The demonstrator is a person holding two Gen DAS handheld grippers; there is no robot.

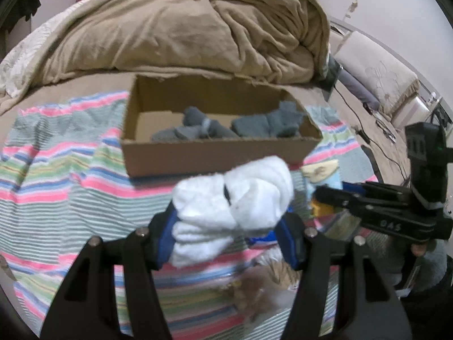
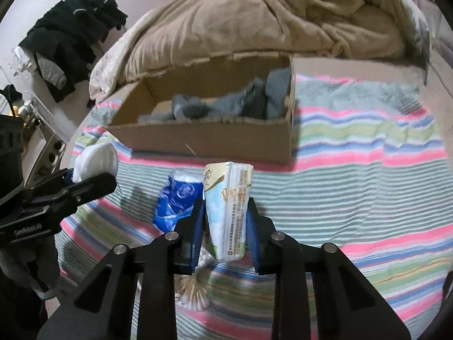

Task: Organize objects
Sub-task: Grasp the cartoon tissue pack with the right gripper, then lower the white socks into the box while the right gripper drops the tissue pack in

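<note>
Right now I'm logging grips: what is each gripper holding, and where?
The left gripper clamps a white sock bundle across its lower middle. The right gripper pinches a tissue pack by its two sides.

Left wrist: I look down along my jaws, close above the striped towel (image 1: 65,187); cardboard box (image 1: 215,153) at 12 o'clock.
Right wrist: same downward tilt, box (image 2: 215,138) at 12 o'clock.
Shared: box, towel, blanket (image 1: 181,28).

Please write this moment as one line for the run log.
left gripper: shut on white socks | right gripper: shut on tissue pack | cardboard box: holds grey socks
</note>
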